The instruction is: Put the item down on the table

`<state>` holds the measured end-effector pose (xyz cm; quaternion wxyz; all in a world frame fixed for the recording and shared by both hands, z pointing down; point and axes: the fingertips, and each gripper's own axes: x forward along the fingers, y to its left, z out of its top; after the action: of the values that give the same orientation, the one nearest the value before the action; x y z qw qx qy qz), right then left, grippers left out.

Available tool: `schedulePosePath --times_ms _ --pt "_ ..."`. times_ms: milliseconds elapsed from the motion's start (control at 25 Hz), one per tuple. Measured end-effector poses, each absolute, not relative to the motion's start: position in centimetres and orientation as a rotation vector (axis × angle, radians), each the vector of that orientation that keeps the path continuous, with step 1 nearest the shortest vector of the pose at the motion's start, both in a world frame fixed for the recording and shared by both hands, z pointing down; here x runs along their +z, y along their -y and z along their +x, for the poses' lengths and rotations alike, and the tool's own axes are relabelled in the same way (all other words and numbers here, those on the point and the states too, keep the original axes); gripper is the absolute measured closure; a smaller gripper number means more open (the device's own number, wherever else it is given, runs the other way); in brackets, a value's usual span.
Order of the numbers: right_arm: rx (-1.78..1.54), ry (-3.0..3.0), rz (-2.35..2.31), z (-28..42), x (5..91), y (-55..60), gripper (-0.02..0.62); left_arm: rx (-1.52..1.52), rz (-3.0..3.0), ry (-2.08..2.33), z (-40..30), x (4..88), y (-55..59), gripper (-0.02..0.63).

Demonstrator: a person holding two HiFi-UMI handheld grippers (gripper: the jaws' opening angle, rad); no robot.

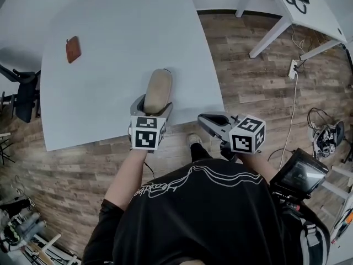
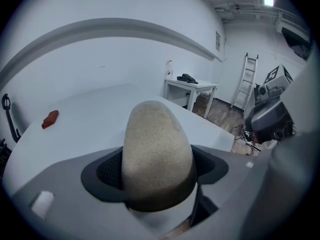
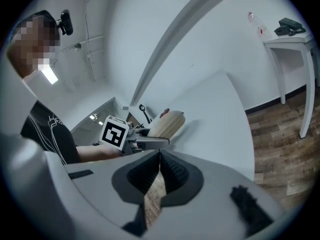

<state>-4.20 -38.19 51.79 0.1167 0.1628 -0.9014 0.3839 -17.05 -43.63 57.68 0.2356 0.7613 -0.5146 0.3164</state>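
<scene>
The white table (image 1: 110,48) fills the head view from nine to one o'clock, with wooden floor (image 1: 248,93) around it from three to six. Our left gripper (image 1: 151,106) is at the table's near edge, about six o'clock on the top. Its jaws are spread wide and clamped on both sides of the tan oval item (image 1: 158,86), whose nose points to twelve. Our right gripper (image 1: 205,120) hangs at three o'clock of the left, over the floor, jaws pressed together on nothing. A small red-brown thing (image 1: 73,49) lies well apart at ten o'clock.

We judge the item not yet released, and we cannot tell if it touches the top. We should carry it toward twelve, clear of the edge, and lower it level until it rests. Only then should we open, since its rounded body may roll, and withdraw toward six.
</scene>
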Motion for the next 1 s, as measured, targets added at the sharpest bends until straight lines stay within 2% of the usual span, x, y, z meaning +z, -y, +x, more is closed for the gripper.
schedulePosePath --times_ms 840,1000 --pt "1.205 2.623 0.499 -3.6 52.3 38.0 0.588 0.944 2.035 1.41 -18.0 61.5 43.7 0.213" --pt "1.214 2.617 0.516 -3.1 52.5 37.9 0.588 0.925 2.094 1.484 -18.4 60.8 44.5 0.153"
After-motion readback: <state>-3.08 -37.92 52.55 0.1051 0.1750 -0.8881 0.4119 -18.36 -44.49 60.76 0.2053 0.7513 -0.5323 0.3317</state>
